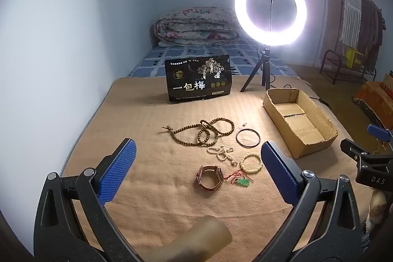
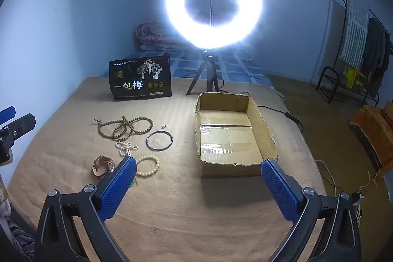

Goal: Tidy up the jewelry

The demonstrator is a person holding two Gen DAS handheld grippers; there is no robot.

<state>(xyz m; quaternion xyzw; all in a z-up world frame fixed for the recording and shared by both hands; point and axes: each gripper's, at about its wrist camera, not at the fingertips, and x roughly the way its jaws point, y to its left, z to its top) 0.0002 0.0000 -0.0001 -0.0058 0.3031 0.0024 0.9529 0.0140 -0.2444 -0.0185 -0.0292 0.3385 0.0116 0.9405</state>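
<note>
Left gripper (image 1: 198, 160), jaws apart & empty, is hovering over brown-strap watch (image 1: 209, 176); red pendant cord (image 1: 234, 174) beside watch risks snagging.

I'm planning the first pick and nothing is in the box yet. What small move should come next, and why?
Probably lower the left gripper onto the watch: its jaws are wide open with the watch lying between them, nearest of all the jewelry. The cardboard box holds nothing, and the right gripper, also open, sits before it.
</note>
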